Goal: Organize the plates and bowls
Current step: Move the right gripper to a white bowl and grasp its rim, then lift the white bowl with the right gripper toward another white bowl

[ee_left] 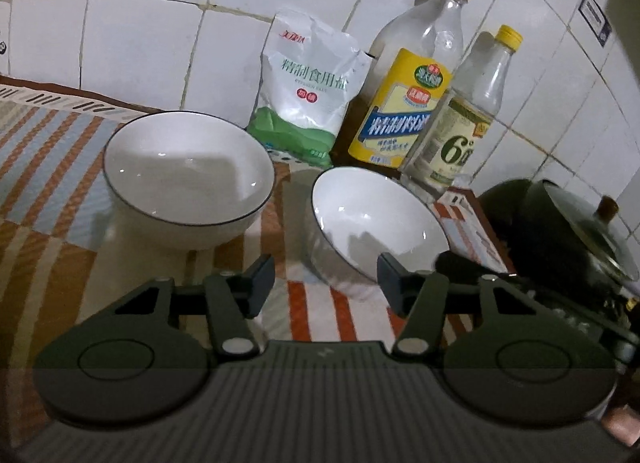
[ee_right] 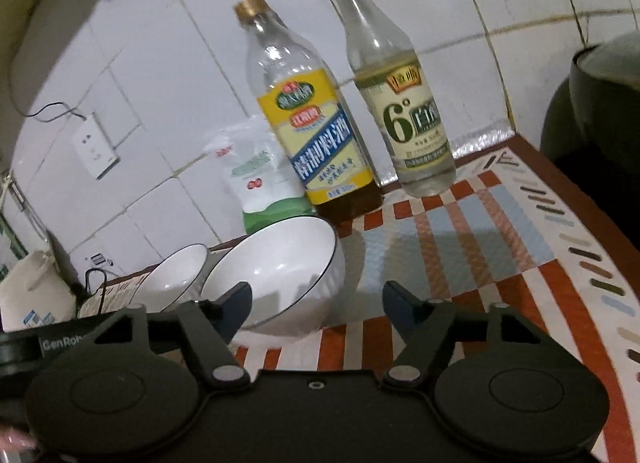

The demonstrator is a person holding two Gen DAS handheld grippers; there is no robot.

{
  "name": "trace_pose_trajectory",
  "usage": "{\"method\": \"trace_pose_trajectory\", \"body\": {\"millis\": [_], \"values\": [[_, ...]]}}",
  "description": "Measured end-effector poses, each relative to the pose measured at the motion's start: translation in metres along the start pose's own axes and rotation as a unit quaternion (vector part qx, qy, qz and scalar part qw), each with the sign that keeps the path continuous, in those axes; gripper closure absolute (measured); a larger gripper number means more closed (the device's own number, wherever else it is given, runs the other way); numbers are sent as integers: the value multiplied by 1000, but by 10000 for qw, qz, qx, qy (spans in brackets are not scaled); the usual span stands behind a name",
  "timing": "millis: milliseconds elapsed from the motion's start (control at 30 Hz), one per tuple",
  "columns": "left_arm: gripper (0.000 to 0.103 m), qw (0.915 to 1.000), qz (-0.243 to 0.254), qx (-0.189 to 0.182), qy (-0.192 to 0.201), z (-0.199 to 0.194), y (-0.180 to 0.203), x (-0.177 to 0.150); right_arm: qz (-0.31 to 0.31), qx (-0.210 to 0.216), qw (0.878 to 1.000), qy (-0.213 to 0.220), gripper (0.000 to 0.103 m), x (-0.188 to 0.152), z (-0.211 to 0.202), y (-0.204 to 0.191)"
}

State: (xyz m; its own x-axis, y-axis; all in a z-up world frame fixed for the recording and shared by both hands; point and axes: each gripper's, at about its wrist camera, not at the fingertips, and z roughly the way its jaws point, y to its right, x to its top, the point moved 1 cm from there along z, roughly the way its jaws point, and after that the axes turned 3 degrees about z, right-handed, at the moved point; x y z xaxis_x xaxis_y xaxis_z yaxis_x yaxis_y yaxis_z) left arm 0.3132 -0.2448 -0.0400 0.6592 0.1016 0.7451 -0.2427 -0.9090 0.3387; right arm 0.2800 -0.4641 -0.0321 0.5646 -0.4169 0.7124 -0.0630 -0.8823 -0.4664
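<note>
- At twelve o'clock we see a salt bag (ee_left: 306, 95), cooking-wine bottle (ee_left: 408, 75) and vinegar bottle (ee_left: 460, 119) against the tiles.
- Two empty bowls sit on the desk (ee_left: 48, 223): larger bowl (ee_left: 188, 179) at eleven, tilted bowl (ee_left: 376, 223) at one.
- Our left hand-held gripper (ee_left: 320, 283) and right hand-held gripper (ee_right: 316, 303) stand apart, gripping nothing.

Dim indoor light is flattening both views. Small glints are showing inside the near bowl (ee_left: 376, 223), and shadows are falling toward six o'clock. Tile lines are bowing toward the rims, corners are darkening, and the bottle labels (ee_right: 324, 147) are looking slightly soft.
</note>
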Motion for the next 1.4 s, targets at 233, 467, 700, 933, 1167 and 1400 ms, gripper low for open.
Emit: {"method": "trace_pose_trajectory", "body": {"millis": [233,467,700,933,1167,1400], "values": [[77,9999,28,-14,-112,16,1,-1,260,114,9989,-378,61,-4,31,2],[80,9974,633,218,-269,15,16,-7,47,-322,9991,-259,76,-12,24,-11],[80,9972,638,112,-371,-1,14,-16,248,-526,9981,-210,80,-20,3,-22],[80,9959,847,156,-288,-39,13,-28,362,-500,9970,-470,80,-33,-18,-39],[80,9931,1126,297,-157,-92,2,-51,282,-249,9968,-702,81,-59,-40,-66],[80,9915,1249,279,-218,-119,-6,-55,224,-380,9947,-925,82,-76,-47,-86]]}}
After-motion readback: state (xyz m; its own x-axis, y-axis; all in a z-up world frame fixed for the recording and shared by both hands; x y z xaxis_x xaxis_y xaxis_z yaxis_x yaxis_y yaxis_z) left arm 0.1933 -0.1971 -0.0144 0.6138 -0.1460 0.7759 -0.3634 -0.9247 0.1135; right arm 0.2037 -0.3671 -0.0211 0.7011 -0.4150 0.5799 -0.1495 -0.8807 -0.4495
